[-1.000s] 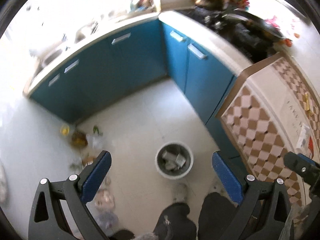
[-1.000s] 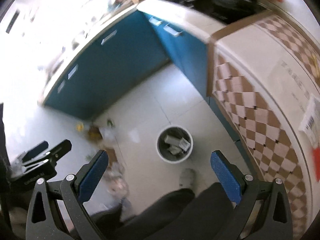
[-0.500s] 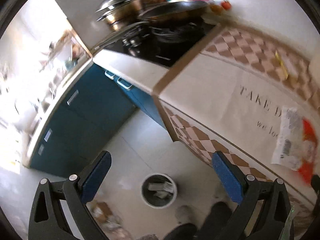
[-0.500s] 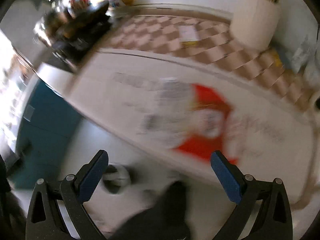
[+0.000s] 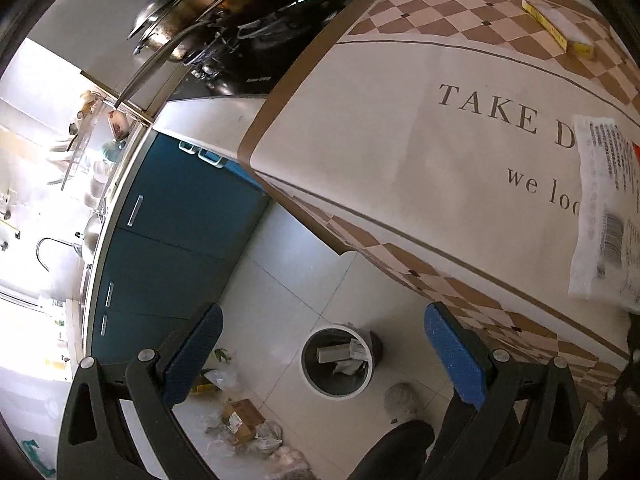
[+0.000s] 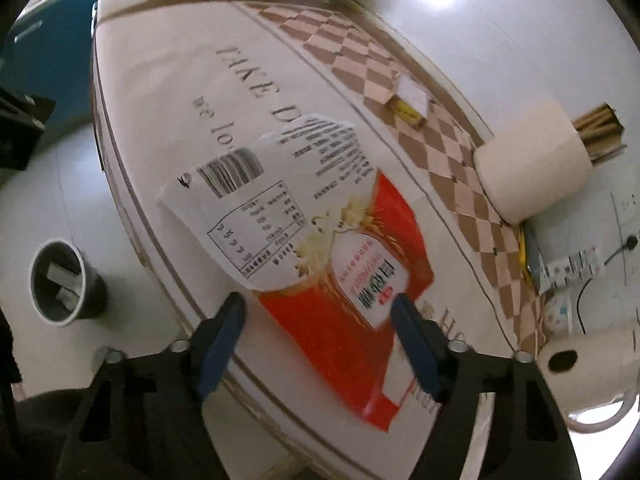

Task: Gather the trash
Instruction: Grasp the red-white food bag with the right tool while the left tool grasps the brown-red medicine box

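On the patterned mat (image 6: 168,92), red-and-white wrapper (image 6: 320,232) lying between right gripper (image 6: 320,330) jaws, closing in, not yet gripping.

Wrapper (image 6: 320,248) lies on the mat (image 6: 168,128); bin (image 6: 60,284) stands below.

Both wrist views look steeply down; right sits close above the tabletop (image 6: 168,92), sharing the bin (image 5: 338,362) with left.

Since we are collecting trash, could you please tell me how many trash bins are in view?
1: the round grey trash bin stands on the white tiled floor beside the counter, with scraps already inside. Others may be hidden.
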`<control>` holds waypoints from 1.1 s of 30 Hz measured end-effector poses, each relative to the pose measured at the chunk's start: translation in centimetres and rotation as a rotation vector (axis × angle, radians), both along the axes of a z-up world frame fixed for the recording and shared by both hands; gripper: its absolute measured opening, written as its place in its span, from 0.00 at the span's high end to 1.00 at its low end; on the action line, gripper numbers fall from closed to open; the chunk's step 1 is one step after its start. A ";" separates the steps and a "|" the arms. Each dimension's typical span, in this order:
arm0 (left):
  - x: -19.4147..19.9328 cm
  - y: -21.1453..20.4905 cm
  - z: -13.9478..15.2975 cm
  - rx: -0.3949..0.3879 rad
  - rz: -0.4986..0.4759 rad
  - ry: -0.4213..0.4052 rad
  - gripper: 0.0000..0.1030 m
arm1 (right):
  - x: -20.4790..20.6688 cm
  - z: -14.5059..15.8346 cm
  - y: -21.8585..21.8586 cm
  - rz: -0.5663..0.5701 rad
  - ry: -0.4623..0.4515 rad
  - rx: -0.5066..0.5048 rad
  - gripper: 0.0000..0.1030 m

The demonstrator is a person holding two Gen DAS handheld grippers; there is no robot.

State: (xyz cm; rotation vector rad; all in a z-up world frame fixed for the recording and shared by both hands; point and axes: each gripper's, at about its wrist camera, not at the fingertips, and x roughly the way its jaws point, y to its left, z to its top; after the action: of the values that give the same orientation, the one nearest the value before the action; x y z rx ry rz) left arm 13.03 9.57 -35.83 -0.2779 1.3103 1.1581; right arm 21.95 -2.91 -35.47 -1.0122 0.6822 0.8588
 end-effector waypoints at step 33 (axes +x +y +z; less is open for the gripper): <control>35.8 10.3 0.1 -0.399 -0.260 -0.187 0.01 | 31.5 -0.9 -1.1 -0.887 0.657 0.351 0.75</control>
State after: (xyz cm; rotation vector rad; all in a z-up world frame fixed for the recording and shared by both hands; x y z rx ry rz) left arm 48.78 19.84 -35.73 -0.4792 1.3579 0.6308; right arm 53.46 -4.01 -36.41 -0.0266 1.3416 0.4659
